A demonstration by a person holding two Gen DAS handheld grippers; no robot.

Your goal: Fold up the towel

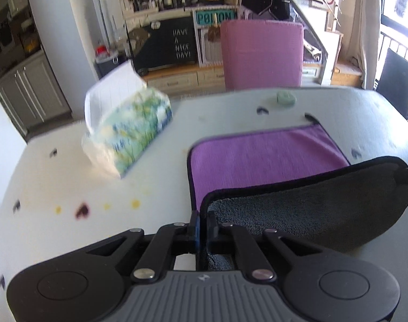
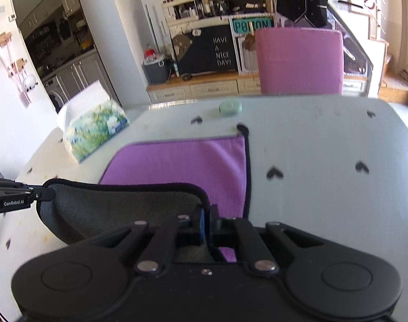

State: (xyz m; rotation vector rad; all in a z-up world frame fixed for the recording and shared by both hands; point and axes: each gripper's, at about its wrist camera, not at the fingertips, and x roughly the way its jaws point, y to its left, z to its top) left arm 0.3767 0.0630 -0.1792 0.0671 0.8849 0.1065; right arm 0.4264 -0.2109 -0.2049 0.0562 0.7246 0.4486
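Purple-and-grey microfibre towel (image 1: 263, 158): my left gripper (image 1: 203, 221) and right gripper (image 2: 207, 214) each pinch a near corner, lifting that edge to fold it over.

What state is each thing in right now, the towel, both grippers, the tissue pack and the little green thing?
towel: near edge lifted, gray underside showing, far half flat on the table.
left gripper: shut on a near corner.
right gripper: shut on the other near corner.
tissue pack: open, sheet sticking up.
green disc: lying flat.
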